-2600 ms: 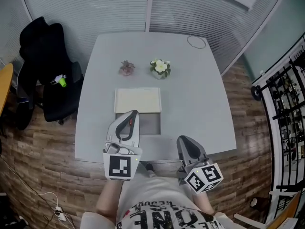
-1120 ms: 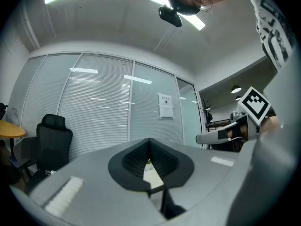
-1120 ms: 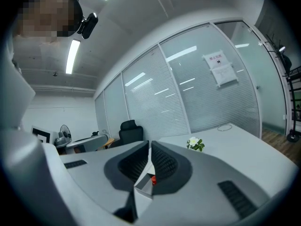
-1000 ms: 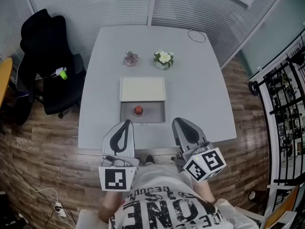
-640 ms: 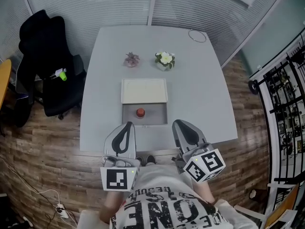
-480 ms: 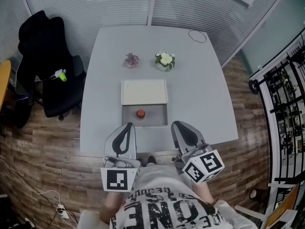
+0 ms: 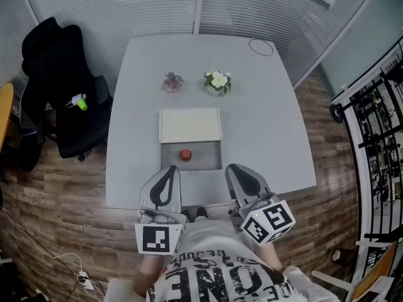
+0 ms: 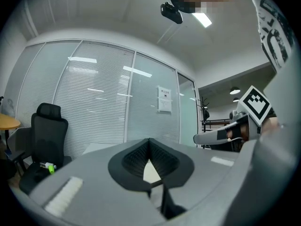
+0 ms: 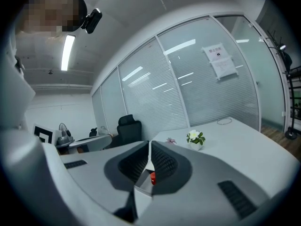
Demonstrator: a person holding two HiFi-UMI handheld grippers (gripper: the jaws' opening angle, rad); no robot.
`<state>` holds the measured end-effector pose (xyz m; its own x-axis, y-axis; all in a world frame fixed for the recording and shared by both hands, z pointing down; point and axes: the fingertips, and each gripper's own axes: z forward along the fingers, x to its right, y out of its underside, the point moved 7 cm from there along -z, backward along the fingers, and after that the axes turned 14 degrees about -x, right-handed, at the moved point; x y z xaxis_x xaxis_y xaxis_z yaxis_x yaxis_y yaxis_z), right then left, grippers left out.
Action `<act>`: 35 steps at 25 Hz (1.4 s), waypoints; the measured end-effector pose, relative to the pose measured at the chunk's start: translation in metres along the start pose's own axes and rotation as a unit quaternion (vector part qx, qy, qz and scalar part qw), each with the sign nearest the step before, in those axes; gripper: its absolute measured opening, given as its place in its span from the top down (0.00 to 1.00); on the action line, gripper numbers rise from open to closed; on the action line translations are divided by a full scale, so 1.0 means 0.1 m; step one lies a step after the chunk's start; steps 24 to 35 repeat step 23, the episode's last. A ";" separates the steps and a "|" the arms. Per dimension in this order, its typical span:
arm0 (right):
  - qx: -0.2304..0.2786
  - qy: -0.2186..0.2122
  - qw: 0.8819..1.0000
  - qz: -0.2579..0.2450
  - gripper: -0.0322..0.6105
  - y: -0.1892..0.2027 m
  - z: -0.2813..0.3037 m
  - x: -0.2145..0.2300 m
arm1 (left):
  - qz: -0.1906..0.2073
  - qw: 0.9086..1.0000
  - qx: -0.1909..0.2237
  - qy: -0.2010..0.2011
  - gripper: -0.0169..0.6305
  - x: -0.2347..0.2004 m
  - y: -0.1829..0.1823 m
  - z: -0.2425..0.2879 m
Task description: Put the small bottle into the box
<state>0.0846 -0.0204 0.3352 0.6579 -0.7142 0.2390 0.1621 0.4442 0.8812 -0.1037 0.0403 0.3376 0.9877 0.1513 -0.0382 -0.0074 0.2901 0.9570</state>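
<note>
The small bottle (image 7: 185,155), with a red cap, stands inside the open grey box (image 7: 209,158) in the middle of the table. The box's cream lid (image 7: 189,125) lies flat behind it. My left gripper (image 7: 171,168) hangs over the table's near edge, just short of the box and left of it. Its jaws are shut with nothing between them (image 8: 149,140). My right gripper (image 7: 233,167) is level with it on the right, also shut and empty. In the right gripper view the red bottle (image 9: 153,177) shows below the closed jaws (image 9: 149,142).
A pink plant (image 7: 171,81) and a white flower pot (image 7: 216,81) stand behind the box. A thin wire ring (image 7: 260,46) lies at the far right corner of the grey table (image 7: 264,124). A black chair (image 7: 60,87) holding a green item stands at the left.
The left gripper, earlier over the box, has drawn back to the table's near edge. The bottle now shows standing in the box. The right gripper has hardly moved.
</note>
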 end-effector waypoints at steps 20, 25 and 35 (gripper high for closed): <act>-0.005 -0.001 1.000 0.002 0.91 -0.02 0.11 0.07 | 0.013 1.000 0.003 -0.003 0.96 -0.08 -0.02 0.13; -0.004 0.002 1.000 0.004 0.91 -0.02 0.12 0.07 | 0.013 1.000 0.003 -0.006 0.96 -0.10 -0.04 0.13; -0.004 0.002 1.000 0.004 0.91 -0.02 0.12 0.07 | 0.013 1.000 0.003 -0.006 0.96 -0.10 -0.04 0.13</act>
